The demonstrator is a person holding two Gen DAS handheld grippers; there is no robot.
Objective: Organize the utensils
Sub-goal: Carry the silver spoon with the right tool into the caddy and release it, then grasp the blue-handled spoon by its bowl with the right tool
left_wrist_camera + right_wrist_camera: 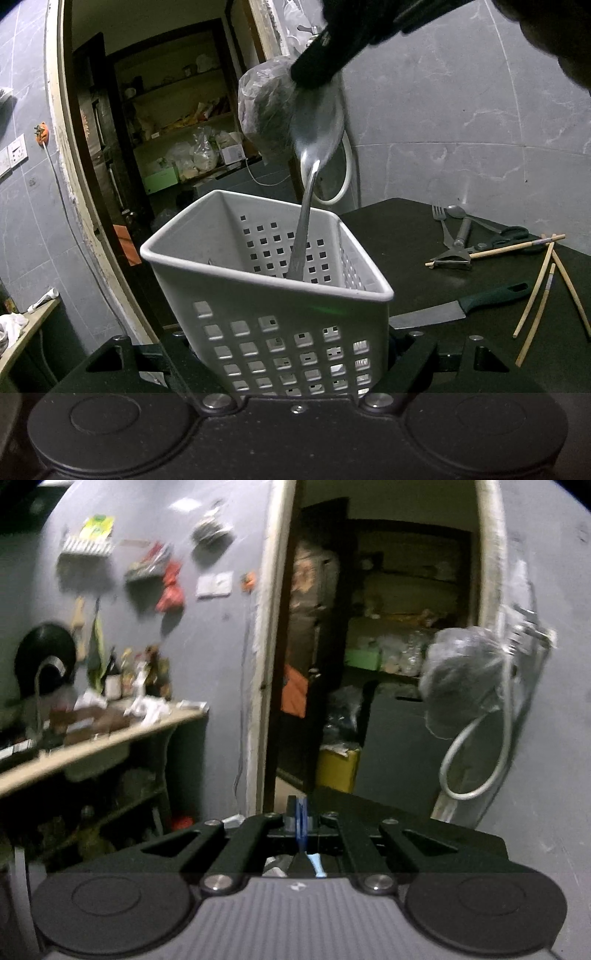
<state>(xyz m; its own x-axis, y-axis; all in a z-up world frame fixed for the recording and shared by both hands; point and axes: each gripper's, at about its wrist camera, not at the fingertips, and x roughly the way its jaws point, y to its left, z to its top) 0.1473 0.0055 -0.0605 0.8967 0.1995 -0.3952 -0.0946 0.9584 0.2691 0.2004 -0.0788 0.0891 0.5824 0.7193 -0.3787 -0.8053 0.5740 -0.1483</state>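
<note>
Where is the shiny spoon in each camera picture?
Left wrist view: the spoon hangs upper middle, bowl up in the right gripper, handle down inside the white basket.
Right wrist view: spoon not visible.
Shared landmark: the hanging plastic bag beside the doorway.

One white basket (266, 295) with one spoon (314, 147) standing in it. To its right on the dark table (406, 229): one knife (458, 306), four chopsticks (532, 310), one fork (441, 221), a second spoon (456, 211), one peeler (456, 251), one pair of scissors (511, 234).
</note>
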